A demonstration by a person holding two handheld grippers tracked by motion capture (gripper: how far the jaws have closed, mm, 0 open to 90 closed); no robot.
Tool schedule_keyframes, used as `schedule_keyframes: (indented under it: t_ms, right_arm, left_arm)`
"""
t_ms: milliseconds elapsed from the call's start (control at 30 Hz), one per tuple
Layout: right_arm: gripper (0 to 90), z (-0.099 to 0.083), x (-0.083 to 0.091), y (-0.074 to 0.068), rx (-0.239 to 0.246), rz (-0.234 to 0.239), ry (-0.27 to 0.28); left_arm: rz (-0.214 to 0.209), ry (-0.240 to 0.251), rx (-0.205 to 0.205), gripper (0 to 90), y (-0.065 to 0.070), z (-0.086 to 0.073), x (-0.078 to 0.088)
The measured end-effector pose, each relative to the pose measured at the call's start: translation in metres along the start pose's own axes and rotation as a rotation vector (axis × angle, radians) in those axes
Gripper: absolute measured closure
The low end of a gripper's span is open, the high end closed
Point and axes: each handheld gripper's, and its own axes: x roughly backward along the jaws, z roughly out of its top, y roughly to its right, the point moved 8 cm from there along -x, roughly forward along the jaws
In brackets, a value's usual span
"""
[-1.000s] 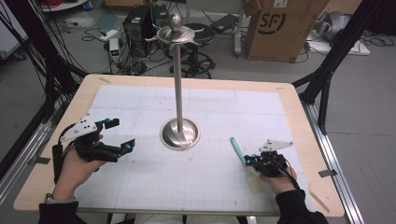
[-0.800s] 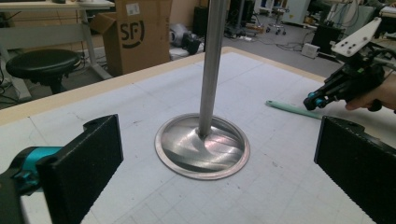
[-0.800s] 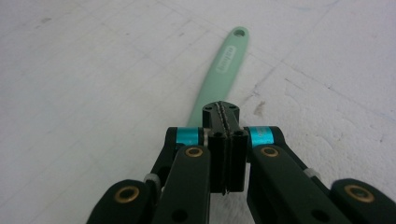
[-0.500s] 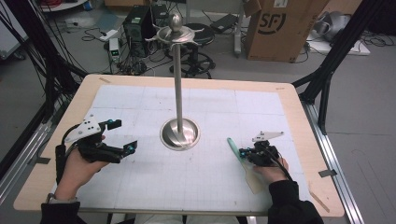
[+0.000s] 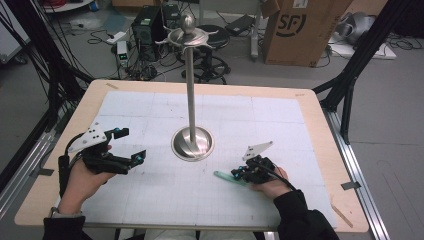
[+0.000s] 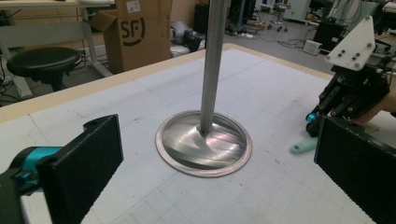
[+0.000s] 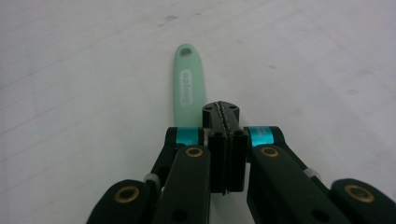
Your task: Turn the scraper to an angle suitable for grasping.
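The table [image 5: 60, 165] has a light wood border, and a white grid mat [image 5: 280, 125] covers nearly all of the top. In the high view, the far half of the mat is free on both sides of the pole, so there is much open room there. A metal stand [image 5: 192, 142] is in the middle of the mat: round shiny base w/ a thin upright pole and hooks at the top. Both hands are near the front edge, one at each side of the base and apart from it.

The left gripper [image 5: 127, 147] is in the person's left hand, front-left of the base. Its jaws are wide apart w/ nothing between them; in the left gripper view they frame the stand [image 6: 203, 142] from both sides w/o touching it.

The right gripper [image 5: 239, 174] is front-right of the base, low over the mat. In the right gripper view its jaws [image 7: 223, 122] are pressed fully together. The mint-green handle [image 7: 188, 88], a flat plastic piece w/ a hole at its far end, lies on the mat and goes under the jaw tips. I cannot tell if the jaws really pinch it or only rest over it. In the high view this handle [image 5: 225, 176] points left from the right gripper, well apart from the stand base.
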Motion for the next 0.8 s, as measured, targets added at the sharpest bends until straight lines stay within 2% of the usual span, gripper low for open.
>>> schedule_keyframes:
  t_ms: [133,300,400,533,567,633,700,800]
  right_arm:
    - [90.0,0.004,-0.005,-0.009,0.021,0.01,-0.02]
    - [90.0,0.004,-0.005,-0.011,0.053,-0.004,-0.018]
    - [90.0,0.005,-0.007,-0.016,0.071,0.014,-0.019]
    - [90.0,0.005,-0.006,-0.017,0.082,-0.001,-0.019]
    - [89.4,0.006,-0.005,-0.016,0.09,-0.018,-0.009]
    - [82.8,0.012,0.003,-0.014,0.073,-0.024,0.052]
    - [69.9,0.016,0.013,-0.013,0.047,-0.003,0.113]
    - [54.9,0.017,0.021,-0.01,0.043,0.0,0.151]
  left_arm:
    - [-0.001,0.0,0.001,1.7,-0.001,0.0,0.0]
    - [-0.005,0.0,0.005,1.7,-0.001,0.001,-0.003]
    - [-0.013,-0.005,0.002,1.7,0.0,0.002,-0.008]
    - [-0.026,-0.009,-0.003,1.7,0.002,0.003,-0.014]
    - [-0.028,-0.009,-0.003,1.7,0.002,0.003,-0.015]
    - [-0.032,-0.005,-0.001,1.7,0.001,0.004,-0.015]
    - [-0.03,-0.004,0.002,1.7,0.0,0.004,-0.016]
    - [-0.03,-0.004,0.004,1.7,-0.002,0.004,-0.017]
